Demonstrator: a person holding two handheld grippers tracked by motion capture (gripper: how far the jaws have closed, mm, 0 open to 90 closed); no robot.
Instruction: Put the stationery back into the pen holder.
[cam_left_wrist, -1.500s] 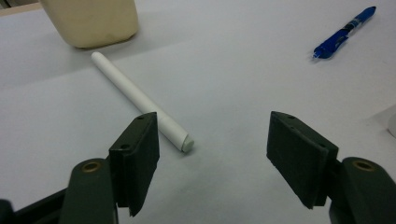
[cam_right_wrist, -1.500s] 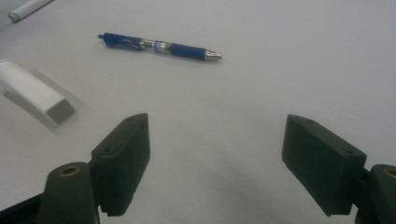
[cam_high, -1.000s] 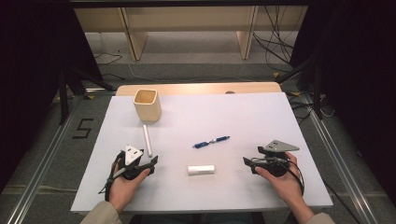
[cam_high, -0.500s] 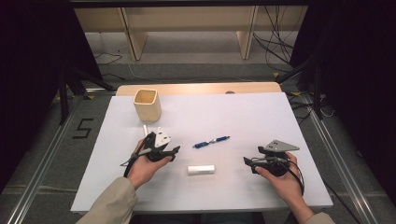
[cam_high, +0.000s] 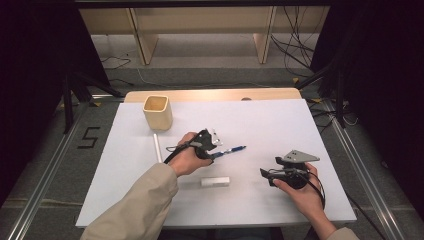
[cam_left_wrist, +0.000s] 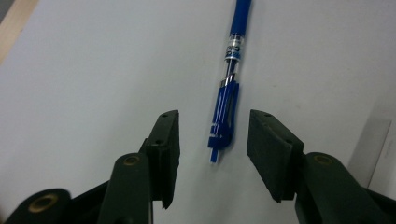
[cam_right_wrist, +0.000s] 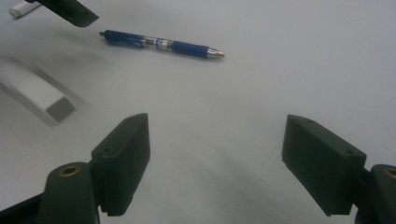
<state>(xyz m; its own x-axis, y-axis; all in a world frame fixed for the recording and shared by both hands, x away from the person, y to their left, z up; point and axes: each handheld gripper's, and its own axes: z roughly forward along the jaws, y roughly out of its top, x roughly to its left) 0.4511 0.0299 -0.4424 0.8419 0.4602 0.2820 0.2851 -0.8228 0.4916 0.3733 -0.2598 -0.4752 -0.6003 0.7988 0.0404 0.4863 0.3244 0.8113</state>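
Note:
A blue pen (cam_high: 231, 150) (cam_left_wrist: 229, 88) (cam_right_wrist: 161, 44) lies flat on the white table sheet (cam_high: 280, 125), its tip pointing right in the high view. My left gripper (cam_high: 215, 154) (cam_left_wrist: 212, 151) is open and hovers at the pen's clip end, which sits between the two jaws without touching them. My right gripper (cam_high: 267, 176) (cam_right_wrist: 224, 161) rests open near the table's front right with nothing between its fingers. A white block (cam_high: 215, 181) (cam_right_wrist: 35, 91) lies in front of the pen.
A tan square cup (cam_high: 158, 112) stands at the back left. A thin white stick (cam_high: 157, 147) lies on the sheet just in front of it. The wooden table edge (cam_high: 210, 95) runs along the back.
My left gripper has travelled from the front left of the table rightward and forward to the pen's clip end. The right gripper has stayed put.

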